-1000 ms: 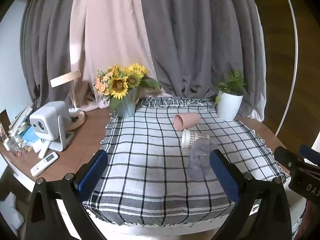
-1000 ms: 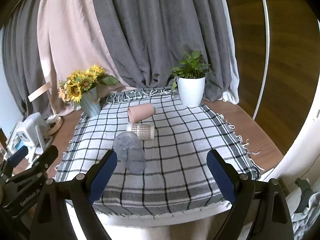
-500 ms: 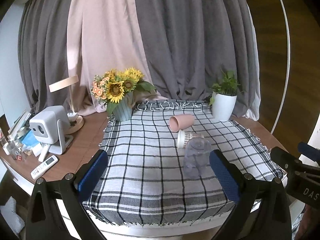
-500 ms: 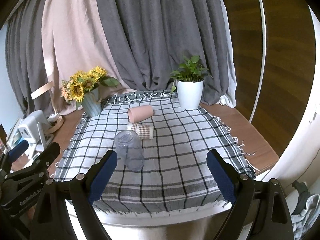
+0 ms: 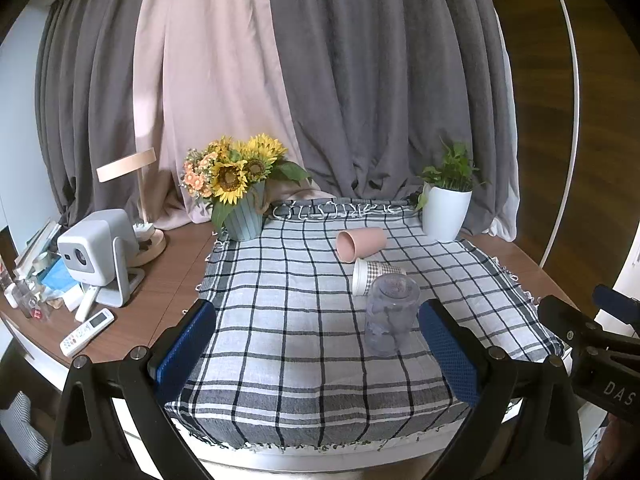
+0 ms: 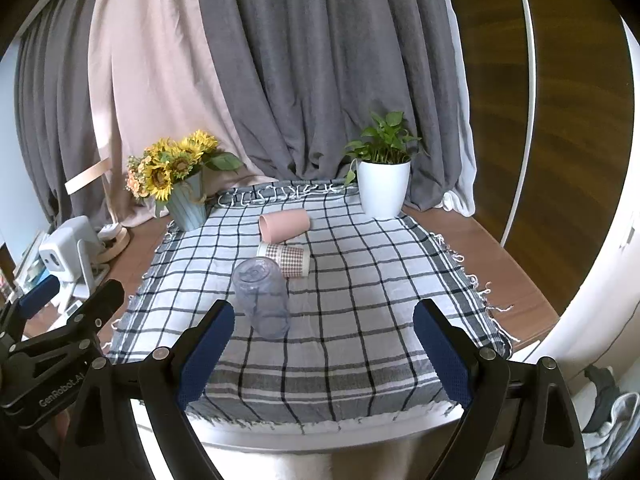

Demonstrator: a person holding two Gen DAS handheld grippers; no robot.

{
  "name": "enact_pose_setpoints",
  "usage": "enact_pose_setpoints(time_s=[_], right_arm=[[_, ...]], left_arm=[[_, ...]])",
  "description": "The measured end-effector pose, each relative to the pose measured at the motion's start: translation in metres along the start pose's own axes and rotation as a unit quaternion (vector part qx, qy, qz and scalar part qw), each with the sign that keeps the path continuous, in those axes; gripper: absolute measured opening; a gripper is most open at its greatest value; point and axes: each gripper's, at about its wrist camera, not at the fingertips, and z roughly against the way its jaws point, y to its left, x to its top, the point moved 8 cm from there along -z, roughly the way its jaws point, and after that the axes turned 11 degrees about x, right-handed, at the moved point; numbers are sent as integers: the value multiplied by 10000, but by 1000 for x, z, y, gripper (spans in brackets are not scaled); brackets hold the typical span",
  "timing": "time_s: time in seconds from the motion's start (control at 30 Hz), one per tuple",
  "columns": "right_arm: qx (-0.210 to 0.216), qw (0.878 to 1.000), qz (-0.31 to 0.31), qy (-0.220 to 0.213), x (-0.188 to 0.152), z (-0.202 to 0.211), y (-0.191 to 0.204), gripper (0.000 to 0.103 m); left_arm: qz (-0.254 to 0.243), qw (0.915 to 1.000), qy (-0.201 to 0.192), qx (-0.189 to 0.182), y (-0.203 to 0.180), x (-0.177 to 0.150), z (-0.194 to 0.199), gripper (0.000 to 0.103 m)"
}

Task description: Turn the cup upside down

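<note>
A: Since a second ago both views have drawn back from the table; the cups hold position.

B: Tongs? Left gripper (image 5: 316,344) and right gripper (image 6: 322,350) both spread wide, gripping nothing.

A: Clear cup (image 5: 391,313) stands inverted on the checked cloth (image 5: 288,320), near edge. Checked paper cup (image 5: 370,276) and pink cup (image 5: 360,243) lie sideways behind.

B: Risks: reaching past the clear one could topple it; a lying cup may roll; soft paper may crush.

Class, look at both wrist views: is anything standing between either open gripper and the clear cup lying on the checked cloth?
Nothing visible does. The clear cup lies on its side on the checked cloth, nearest both the left gripper and right gripper. The checked paper cup and pink cup lie behind it.
</note>
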Motion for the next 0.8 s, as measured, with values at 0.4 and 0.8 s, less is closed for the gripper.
enact_pose_setpoints(time_s=[0.4, 0.8], right_arm=[[6, 10000, -21, 12, 0, -1, -1, 91], [6, 10000, 13, 40, -1, -3, 0, 91]], left_arm=[[8, 10000, 10, -10, -1, -1, 0, 103], [20, 10000, 30, -10, -1, -1, -3, 103]])
